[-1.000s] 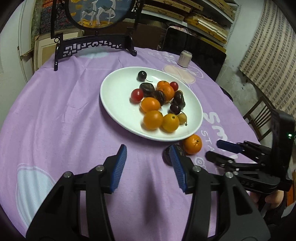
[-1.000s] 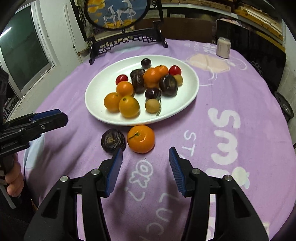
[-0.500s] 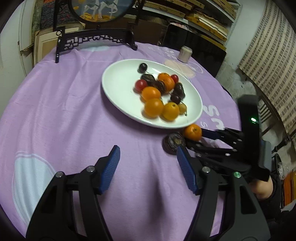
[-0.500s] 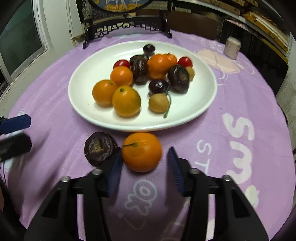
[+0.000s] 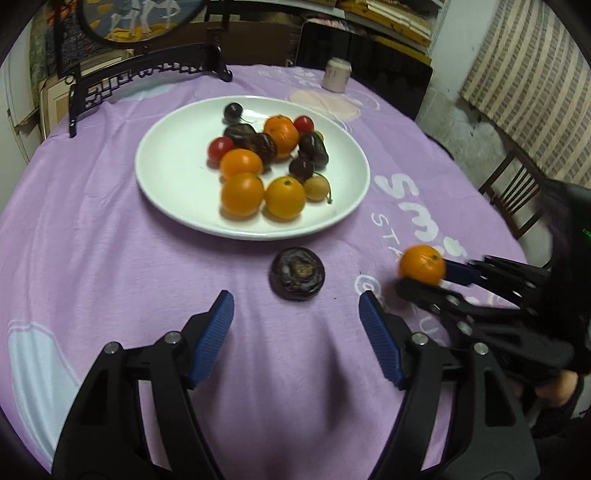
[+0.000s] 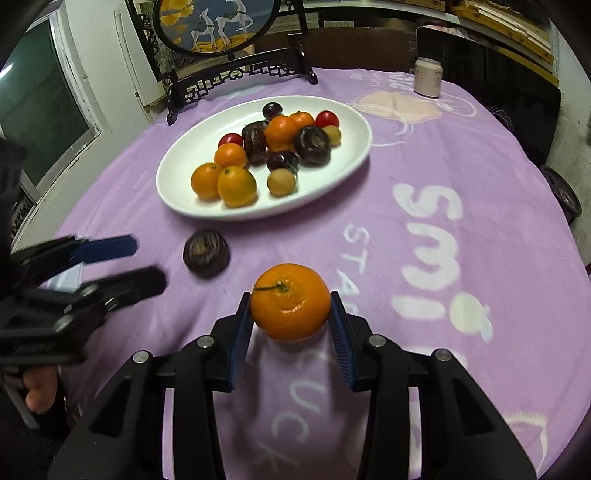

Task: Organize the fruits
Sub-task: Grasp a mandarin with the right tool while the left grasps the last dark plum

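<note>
A white plate [image 5: 166, 184] [image 6: 173, 173] on the purple cloth holds several oranges, cherry tomatoes and dark fruits. My right gripper [image 6: 291, 310] is shut on an orange mandarin [image 6: 291, 302] and holds it above the cloth; it also shows in the left wrist view [image 5: 423, 265]. A dark wrinkled fruit [image 5: 297, 273] [image 6: 206, 252] lies on the cloth just in front of the plate. My left gripper [image 5: 295, 314] is open and empty, a little short of the dark fruit, and shows at the left of the right wrist view [image 6: 125, 262].
A small pale jar [image 5: 336, 75] [image 6: 427, 77] stands at the table's far side. A black carved stand with a round painted screen [image 6: 218, 26] stands behind the plate. A wooden chair [image 5: 517, 195] is beyond the right table edge.
My right gripper has closed on the mandarin and lifted it back from the plate's edge. My left gripper has drawn nearer to the dark fruit, still open.
</note>
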Demonstrator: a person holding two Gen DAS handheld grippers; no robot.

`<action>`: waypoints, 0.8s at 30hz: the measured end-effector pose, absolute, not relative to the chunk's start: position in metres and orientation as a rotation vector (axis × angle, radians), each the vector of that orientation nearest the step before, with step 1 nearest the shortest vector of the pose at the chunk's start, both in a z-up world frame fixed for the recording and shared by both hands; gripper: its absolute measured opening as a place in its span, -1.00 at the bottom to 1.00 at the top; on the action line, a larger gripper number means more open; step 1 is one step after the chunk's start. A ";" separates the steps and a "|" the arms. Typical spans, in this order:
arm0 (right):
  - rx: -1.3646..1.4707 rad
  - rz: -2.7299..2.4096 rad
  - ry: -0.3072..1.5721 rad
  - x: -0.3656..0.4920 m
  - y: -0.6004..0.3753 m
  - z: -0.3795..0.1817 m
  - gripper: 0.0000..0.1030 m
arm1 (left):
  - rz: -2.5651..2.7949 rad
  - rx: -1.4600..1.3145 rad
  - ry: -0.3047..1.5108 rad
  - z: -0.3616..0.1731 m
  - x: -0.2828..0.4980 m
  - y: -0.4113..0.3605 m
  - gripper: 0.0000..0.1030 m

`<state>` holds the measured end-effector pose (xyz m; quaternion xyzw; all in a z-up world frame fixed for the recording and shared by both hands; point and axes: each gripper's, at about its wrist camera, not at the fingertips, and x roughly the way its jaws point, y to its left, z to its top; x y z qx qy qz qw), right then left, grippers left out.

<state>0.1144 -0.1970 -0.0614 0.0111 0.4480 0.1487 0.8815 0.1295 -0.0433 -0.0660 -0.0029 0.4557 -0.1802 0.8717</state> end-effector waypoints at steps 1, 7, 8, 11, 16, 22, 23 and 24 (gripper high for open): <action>0.026 0.314 0.932 0.110 -0.200 -0.063 -0.20 | -0.372 0.002 0.959 -0.068 0.133 -0.047 0.41; 0.062 0.333 0.927 0.100 -0.217 -0.071 -0.20 | -0.311 0.071 0.987 -0.080 0.147 -0.070 0.37; 0.070 0.335 0.927 0.100 -0.220 -0.072 -0.20 | -0.304 0.078 0.986 -0.082 0.148 -0.072 0.34; 0.085 0.336 0.927 0.101 -0.226 -0.073 -0.20 | -0.294 0.092 0.989 -0.086 0.153 -0.079 0.25; 0.096 0.349 0.930 0.101 -0.227 -0.075 -0.20 | -0.268 0.136 0.979 -0.097 0.157 -0.087 -0.22; 0.081 0.351 0.934 0.101 -0.218 -0.072 -0.20 | -0.304 0.112 0.956 -0.088 0.140 -0.079 -0.23; 0.076 0.351 0.935 0.101 -0.216 -0.071 -0.20 | -0.312 0.104 0.955 -0.086 0.137 -0.078 -0.23; 0.068 0.354 0.937 0.101 -0.212 -0.070 -0.20 | -0.323 0.093 0.952 -0.084 0.134 -0.075 -0.23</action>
